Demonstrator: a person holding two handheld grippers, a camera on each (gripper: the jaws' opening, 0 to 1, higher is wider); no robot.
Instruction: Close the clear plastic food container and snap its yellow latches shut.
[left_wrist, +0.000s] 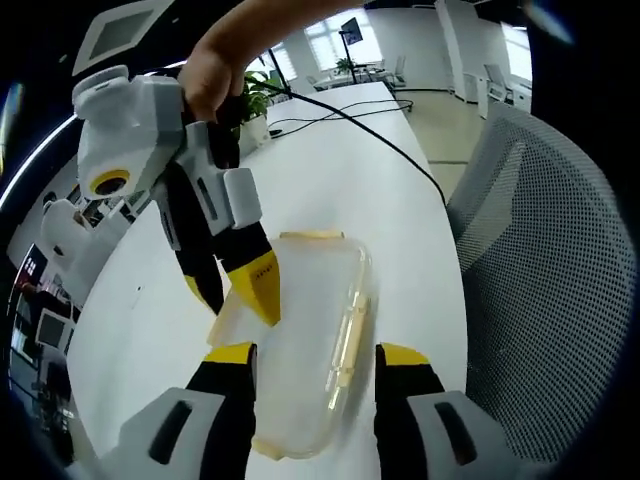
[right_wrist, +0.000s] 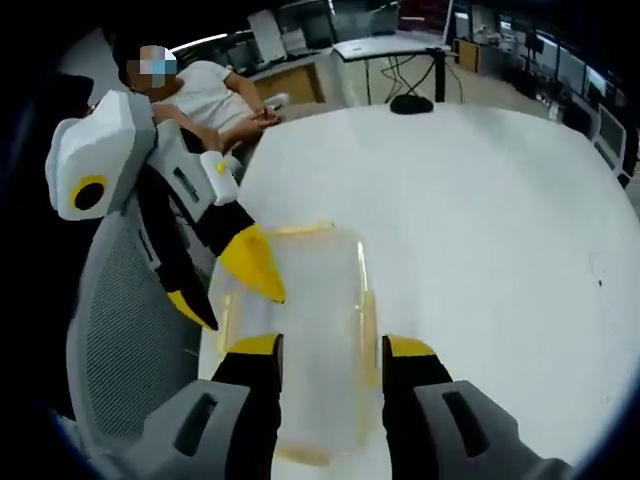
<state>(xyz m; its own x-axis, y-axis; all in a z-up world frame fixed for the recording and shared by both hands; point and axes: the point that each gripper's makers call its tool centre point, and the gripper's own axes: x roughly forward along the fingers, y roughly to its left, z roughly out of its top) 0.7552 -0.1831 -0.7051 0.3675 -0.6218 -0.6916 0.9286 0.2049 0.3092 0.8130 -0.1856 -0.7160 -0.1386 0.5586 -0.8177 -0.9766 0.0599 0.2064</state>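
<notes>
The container (left_wrist: 310, 345) lies on the white desk (left_wrist: 330, 170) close to the desk's edge, beside a grey mesh chair (left_wrist: 560, 300). Its lid is down, and a yellow latch (left_wrist: 348, 340) runs along its chair-side long edge in the left gripper view.

In the left gripper view the left claw (left_wrist: 315, 355) reaches forward with jaws apart, one yellow-tipped jaw on each side of the container's near end; whether they touch its walls cannot be told. The right claw (left_wrist: 240, 285) comes in from the upper left, angled down, its jaws spread, with one yellow tip over the container's far long edge and the other just outside it. A hand (left_wrist: 215, 75) grips that tool from above. Farther along the desk a black cable (left_wrist: 370, 130) trails past a potted plant (left_wrist: 260, 95), and windows show beyond.

In the right gripper view the right claw (right_wrist: 325, 350) is likewise spread wide, straddling the container (right_wrist: 310, 340) at its near end. The left claw (right_wrist: 235, 280) enters from the left, tilted down, one tip on the container's corner, the other hanging off the desk's edge over the chair (right_wrist: 130, 330). Here a seated person in a white shirt (right_wrist: 215, 85) shows beyond the chair, and another desk stands farther back.
</notes>
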